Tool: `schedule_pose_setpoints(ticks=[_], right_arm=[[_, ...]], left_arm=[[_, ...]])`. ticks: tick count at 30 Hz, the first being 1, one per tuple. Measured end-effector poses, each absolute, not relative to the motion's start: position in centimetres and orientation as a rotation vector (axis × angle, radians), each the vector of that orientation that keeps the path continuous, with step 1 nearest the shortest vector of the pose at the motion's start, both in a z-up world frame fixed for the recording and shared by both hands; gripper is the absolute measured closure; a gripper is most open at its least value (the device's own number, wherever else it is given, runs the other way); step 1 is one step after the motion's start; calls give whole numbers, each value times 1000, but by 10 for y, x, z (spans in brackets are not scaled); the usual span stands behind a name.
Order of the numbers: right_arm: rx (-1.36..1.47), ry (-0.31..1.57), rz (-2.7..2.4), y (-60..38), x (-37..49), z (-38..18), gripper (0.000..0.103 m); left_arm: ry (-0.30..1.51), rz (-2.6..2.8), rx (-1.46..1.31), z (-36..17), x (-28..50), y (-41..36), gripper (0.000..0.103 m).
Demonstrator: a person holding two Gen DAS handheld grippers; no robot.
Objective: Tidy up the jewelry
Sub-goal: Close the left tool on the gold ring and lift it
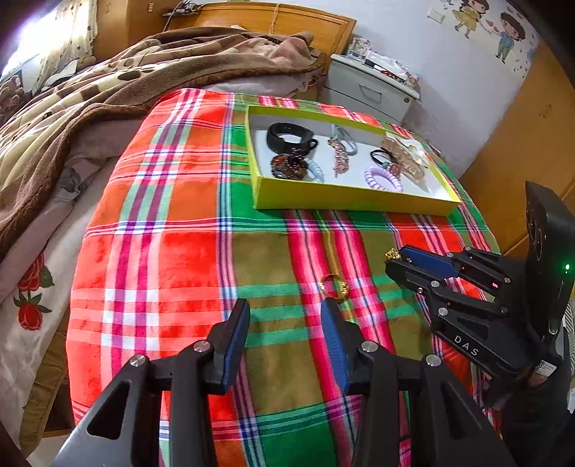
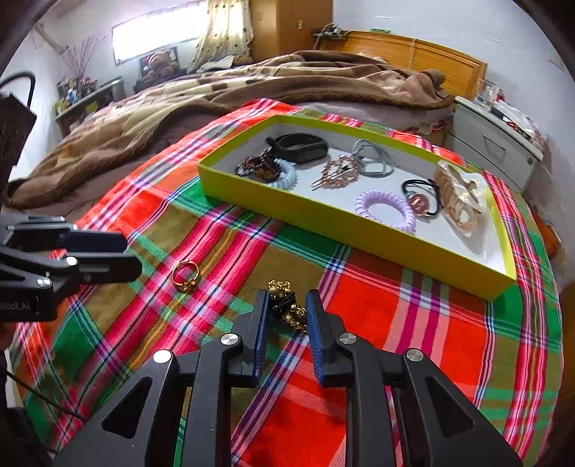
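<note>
A gold ring (image 1: 334, 285) (image 2: 185, 274) lies on the plaid cloth (image 1: 179, 233), just ahead of my left gripper (image 1: 284, 316) (image 2: 133, 257), which stands open with nothing between its fingers. My right gripper (image 2: 286, 300) (image 1: 395, 258) is shut on a black hair tie with gold beads (image 2: 287, 312) (image 1: 391, 254), low over the cloth, and the beads stick out past its tips. Farther back the yellow-green tray (image 1: 345, 201) (image 2: 287, 212) holds a black band (image 2: 302, 147), a lilac coil tie (image 2: 386, 210), a pink clip (image 2: 337, 172) and several other pieces.
A rumpled brown blanket (image 1: 107, 82) covers the bed behind the plaid cloth. A white nightstand (image 1: 370, 89) with clutter on it stands beyond the tray, beside the wooden headboard (image 1: 273, 21). Wooden cabinet doors (image 1: 521, 136) line the right side.
</note>
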State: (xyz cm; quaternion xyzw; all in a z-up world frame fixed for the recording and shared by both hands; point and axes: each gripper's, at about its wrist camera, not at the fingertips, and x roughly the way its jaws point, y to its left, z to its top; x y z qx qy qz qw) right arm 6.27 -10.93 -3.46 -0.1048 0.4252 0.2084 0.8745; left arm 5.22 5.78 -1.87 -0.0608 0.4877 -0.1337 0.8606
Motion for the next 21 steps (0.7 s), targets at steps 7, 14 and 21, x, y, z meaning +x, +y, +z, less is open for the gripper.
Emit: schedule_pose_setpoints(ticks=[7, 14, 21], right_arm=[[-95, 841, 388, -131, 54, -19, 82], [-20, 826, 373, -143, 43, -14, 82], [0, 815, 380, -145, 38, -11, 82]], left_arm=[[1024, -328, -110, -22, 53, 42, 60], [1020, -337, -59, -27, 58, 28, 59], [991, -328, 11, -28, 63, 14, 58]])
